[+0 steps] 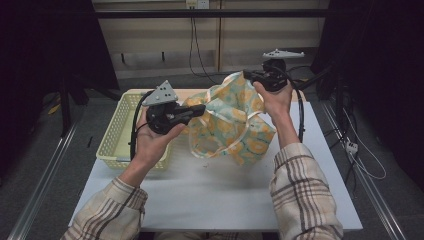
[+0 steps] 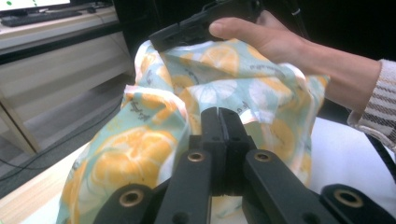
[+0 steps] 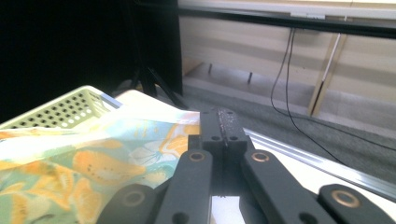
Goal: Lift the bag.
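Two claws pinch the cloth; left claw; right claw.

Your white table carries a pale yellow perforated basket at its left rear edge. The lower part of the orange-print cloth touches the tabletop just right of the basket.

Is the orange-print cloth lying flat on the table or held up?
Held up: the cloth hangs bunched between the left gripper and right gripper, both shut on it.
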### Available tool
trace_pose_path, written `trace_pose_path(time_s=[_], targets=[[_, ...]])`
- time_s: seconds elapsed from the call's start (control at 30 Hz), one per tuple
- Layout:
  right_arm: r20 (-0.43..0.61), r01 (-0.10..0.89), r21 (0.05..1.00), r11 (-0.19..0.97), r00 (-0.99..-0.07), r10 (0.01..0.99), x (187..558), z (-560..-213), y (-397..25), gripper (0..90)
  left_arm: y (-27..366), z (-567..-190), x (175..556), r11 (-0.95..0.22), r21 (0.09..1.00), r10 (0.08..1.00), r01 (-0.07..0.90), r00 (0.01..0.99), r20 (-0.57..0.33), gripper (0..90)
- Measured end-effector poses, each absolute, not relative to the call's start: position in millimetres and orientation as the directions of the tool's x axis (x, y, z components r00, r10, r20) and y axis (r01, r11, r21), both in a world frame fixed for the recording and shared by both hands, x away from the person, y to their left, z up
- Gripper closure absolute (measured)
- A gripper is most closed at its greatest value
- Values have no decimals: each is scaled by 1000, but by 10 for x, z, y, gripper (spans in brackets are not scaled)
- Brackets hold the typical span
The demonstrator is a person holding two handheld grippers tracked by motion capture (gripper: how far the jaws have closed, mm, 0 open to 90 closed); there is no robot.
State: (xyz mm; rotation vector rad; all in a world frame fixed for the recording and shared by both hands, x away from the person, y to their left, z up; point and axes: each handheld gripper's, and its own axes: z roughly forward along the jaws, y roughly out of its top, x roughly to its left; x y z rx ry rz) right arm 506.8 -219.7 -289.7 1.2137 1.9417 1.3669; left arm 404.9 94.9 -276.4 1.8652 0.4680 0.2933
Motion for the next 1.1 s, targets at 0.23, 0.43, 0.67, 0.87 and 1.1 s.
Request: trace_pose_path(time_s=[0.23, 0.43, 0.67, 0.87, 1.1], targets=[[119, 442, 890, 114, -467, 876, 5228, -3089, -2201, 900, 905, -2884, 4194, -315, 925, 463, 212, 885, -45, 893], [136, 453, 885, 107, -471, 872, 5245, -3124, -2229, 900, 874, -2932, 4187, -302, 927, 479, 222, 876, -54, 647], [147, 465, 880, 98, -463, 874, 5173, -3119, -2294, 729, 889, -2906, 4119, -282, 936, 511, 212, 858, -41, 252], [152, 462, 882, 87, -455, 878, 5084, -3108, -2360, 610, 906, -2934, 4119, -292, 929, 518, 228, 854, -47, 160], [149, 445, 892, 82, -461, 875, 4947, -3075, -2396, 535, 862, -2992, 4093, -312, 921, 528, 231, 849, -34, 134]])
